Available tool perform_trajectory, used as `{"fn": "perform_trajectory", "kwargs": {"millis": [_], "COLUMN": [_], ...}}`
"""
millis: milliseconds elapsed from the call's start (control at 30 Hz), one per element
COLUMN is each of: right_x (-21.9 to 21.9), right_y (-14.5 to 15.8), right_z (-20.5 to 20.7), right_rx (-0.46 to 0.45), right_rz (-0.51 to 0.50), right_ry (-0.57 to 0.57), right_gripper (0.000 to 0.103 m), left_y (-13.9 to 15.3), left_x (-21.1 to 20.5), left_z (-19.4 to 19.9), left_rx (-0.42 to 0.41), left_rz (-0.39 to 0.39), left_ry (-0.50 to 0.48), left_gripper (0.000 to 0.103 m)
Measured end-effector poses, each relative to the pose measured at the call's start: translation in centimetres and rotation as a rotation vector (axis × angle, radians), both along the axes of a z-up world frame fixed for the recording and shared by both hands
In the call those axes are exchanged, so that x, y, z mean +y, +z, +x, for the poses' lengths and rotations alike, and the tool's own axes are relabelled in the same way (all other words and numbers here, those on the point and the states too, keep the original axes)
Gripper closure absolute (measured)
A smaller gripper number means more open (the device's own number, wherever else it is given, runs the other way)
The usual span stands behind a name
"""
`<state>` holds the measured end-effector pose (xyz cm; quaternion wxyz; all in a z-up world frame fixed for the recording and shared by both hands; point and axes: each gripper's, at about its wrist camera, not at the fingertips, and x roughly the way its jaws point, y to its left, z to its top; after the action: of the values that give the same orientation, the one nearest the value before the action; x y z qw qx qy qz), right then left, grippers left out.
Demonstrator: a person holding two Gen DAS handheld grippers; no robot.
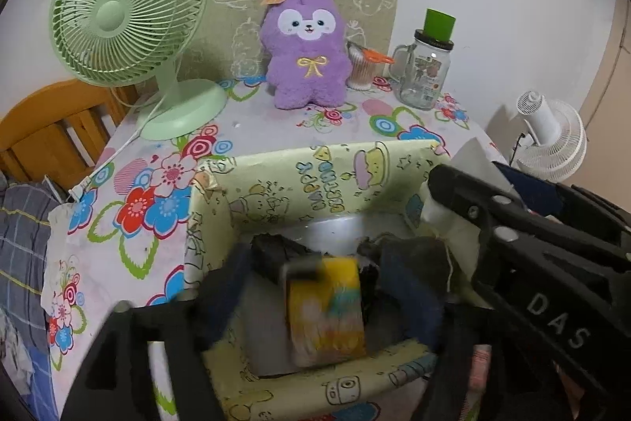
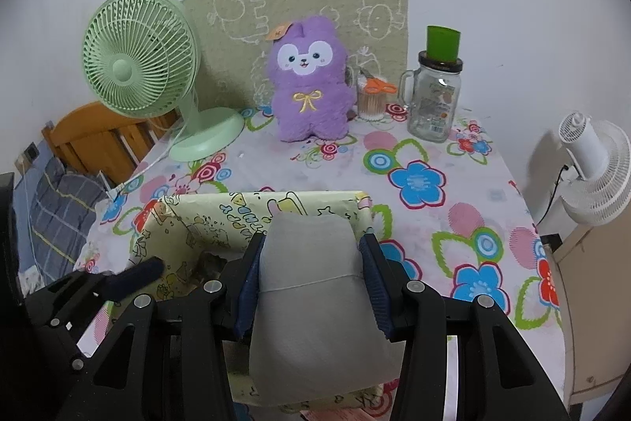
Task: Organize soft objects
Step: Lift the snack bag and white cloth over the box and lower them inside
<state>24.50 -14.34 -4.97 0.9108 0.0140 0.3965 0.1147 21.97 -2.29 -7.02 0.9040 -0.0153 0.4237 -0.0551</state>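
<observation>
A box (image 1: 276, 184) lined with yellow cartoon paper stands at the near edge of the flowered table. My left gripper (image 1: 319, 263) hangs over it, open. A blurred yellow multicoloured soft roll (image 1: 327, 314) lies between its blue pads without touching them. Dark cloth items (image 1: 272, 255) lie in the box behind the roll. My right gripper (image 2: 313, 243) is shut on a grey soft roll (image 2: 315, 302), over the box's right side (image 2: 221, 204). One right finger (image 1: 465, 192) shows in the left wrist view. A purple plush (image 2: 309, 81) sits upright at the back.
A green desk fan (image 2: 138, 66) stands at the back left, its cord running off the table. A glass mug jar (image 2: 432, 101) capped by a green cup and a swab holder with orange scissors (image 2: 374, 93) stand at the back right. A white fan (image 2: 591, 164) stands beyond the table's right edge.
</observation>
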Motion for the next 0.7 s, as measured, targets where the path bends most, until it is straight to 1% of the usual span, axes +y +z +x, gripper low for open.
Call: {"fn": "perform_trajectory", "kwargs": {"millis": [100,233,300,333,467,633,700], "right_x": [0.6,1.2,1.3,1.3,1.4,1.4,1.3], "right_y": [-0.4,-0.8,-1.0,-1.1,-1.0,-0.9,-0.9], "right_z": [0.5,0.8,1.0,1.1,1.0,0.6,0.3], "right_rx": [0.005,0.008,0.018,0.021,0.018,0.012,0.01], "right_rz": [-0.008,-0.019,-0.019,-0.02,-0.023,-0.039,-0.043], "right_ry": [0.014,0.037,0.039,0.042,0.042,0.034,0.028], "right_gripper": [0.052,0.052,0.05,0.048,0.033,0.023,0.02], "left_y": [0.0,-0.4,-0.5,-0.5,-0.4,-0.3,-0.2], "left_x": [0.3,0.5,0.5,0.5,0.4,0.5,0.5], "left_z": [0.1,0.5,0.5,0.5,0.3,0.1,0.0], "left_rx": [-0.007,0.009,0.011,0.01,-0.002,-0.002,-0.002], "left_rz": [-0.004,-0.004,0.007,0.011,0.017,0.017,0.014], "left_ry": [0.009,0.018,0.023,0.023,0.019,0.02,0.014], "left_gripper": [0.016,0.014,0.012,0.012,0.009,0.007,0.002]}}
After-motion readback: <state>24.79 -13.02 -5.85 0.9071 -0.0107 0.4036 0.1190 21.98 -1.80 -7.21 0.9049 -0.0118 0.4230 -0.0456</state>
